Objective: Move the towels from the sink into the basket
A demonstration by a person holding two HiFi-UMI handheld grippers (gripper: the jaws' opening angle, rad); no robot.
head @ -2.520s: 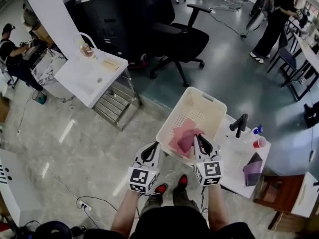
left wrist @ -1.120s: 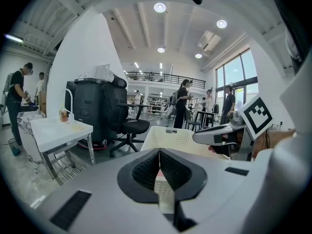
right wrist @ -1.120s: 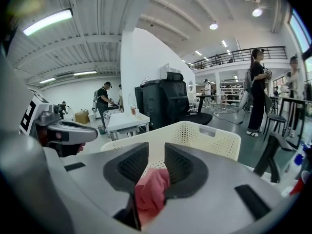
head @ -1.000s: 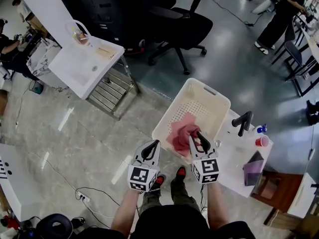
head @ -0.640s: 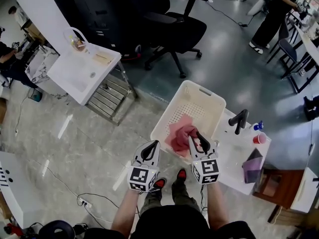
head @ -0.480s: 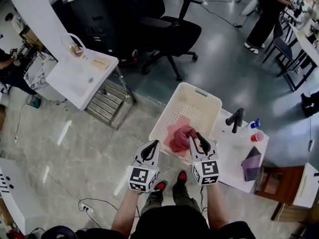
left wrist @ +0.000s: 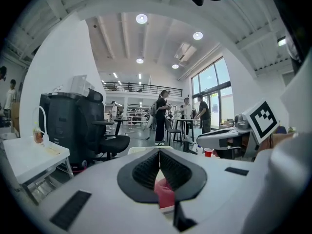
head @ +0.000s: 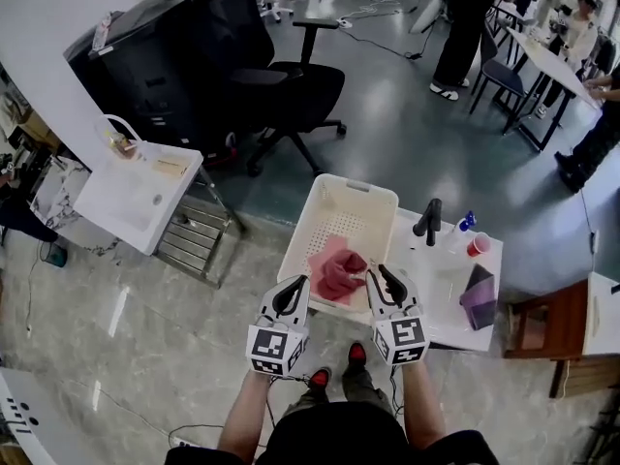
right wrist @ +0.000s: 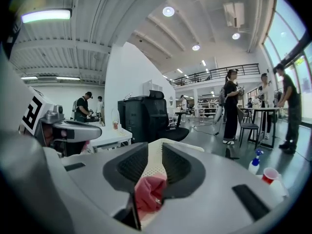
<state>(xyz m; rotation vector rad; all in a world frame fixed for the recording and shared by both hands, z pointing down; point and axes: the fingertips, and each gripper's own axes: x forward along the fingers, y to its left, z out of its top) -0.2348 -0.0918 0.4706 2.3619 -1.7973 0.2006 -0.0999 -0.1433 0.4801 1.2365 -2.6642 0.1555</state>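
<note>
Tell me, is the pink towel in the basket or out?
In: the pink towel lies bunched inside the white basket.

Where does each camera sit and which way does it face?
Head view: on the person's head, facing steeply down at the basket, pink towel and sink; shows forearms, shoes, left gripper, right gripper.
Left gripper view: on that gripper, facing level along its shut jaws.
Right gripper view: likewise, along open jaws.
Shared: both gripper views see the towel, basket and chair.
</note>
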